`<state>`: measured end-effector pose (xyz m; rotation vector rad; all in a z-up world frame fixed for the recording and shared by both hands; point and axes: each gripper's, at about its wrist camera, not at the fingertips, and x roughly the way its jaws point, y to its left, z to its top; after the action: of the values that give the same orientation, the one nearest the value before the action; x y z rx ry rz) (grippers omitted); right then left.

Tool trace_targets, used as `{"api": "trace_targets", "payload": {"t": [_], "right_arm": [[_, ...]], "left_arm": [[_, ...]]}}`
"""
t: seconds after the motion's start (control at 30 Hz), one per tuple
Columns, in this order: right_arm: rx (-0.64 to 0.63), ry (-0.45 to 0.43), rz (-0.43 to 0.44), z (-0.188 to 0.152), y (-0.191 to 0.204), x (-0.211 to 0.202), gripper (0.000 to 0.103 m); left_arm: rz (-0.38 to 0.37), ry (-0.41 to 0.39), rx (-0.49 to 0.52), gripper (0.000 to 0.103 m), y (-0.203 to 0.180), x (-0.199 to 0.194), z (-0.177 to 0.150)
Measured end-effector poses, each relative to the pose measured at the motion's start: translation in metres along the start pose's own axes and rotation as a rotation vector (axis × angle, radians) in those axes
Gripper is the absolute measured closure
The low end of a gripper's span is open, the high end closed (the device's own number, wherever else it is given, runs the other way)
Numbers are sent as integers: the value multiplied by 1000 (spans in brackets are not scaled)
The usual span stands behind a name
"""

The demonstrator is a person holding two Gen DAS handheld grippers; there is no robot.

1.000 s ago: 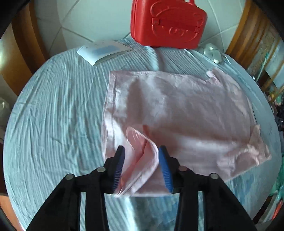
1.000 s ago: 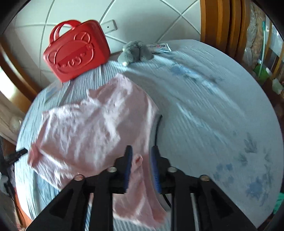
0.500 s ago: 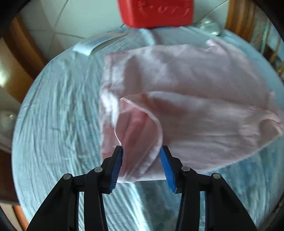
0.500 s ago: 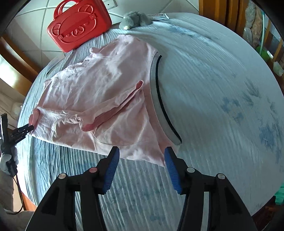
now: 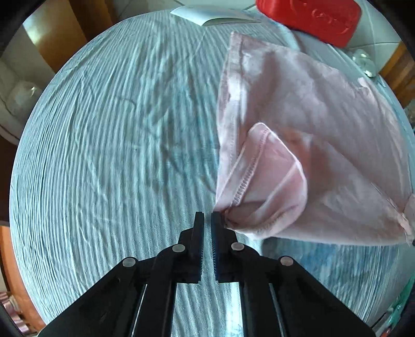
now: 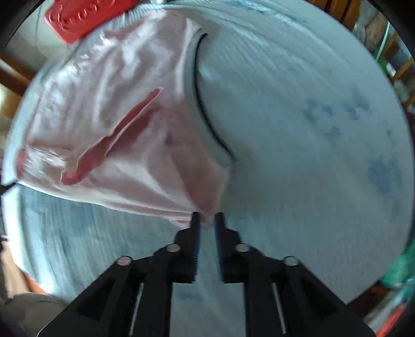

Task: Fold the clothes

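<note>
A pale pink shirt (image 5: 324, 134) lies rumpled on the light blue cloth (one hem corner curled over).

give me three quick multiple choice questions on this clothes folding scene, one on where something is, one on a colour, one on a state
1. Where is the red case?
A. at the far edge of the table, beyond the shirt
B. on top of the shirt
C. on the floor

2. What colour is the shirt?
A. yellow
B. pale pink
C. black

3. How is the left gripper?
A. wide open
B. shut, at the shirt's near corner
C. holding the case

Answers:
1 A, it sits past the shirt's far edge on the blue tablecloth.
2 B, the cloth is pale pink in both views.
3 B, the jaws stand almost together beside the corner; whether they pinch cloth is unclear.
</note>
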<state>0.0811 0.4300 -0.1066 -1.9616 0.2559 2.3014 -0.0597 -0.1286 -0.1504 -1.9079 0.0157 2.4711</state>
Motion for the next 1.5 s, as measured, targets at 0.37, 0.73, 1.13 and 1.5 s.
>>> {"api": "trace_targets", "payload": {"t": [0.37,0.73,1.13,1.5], "right_arm": [[-73,-98,259,45,57,-18,85],[-150,1,248,45,98,13,74],[-16,-282,259,97,87,-22,56],[-339,-54,251,57,134,9,81]], "left_arm": [[-121,-138,155,58,-56,-38,10],[-51,-48,165,95,-65,3,15],[-39,-72,109,95,-55,-13,18],[-40,-96,119,95,-44,-19,26]]}}
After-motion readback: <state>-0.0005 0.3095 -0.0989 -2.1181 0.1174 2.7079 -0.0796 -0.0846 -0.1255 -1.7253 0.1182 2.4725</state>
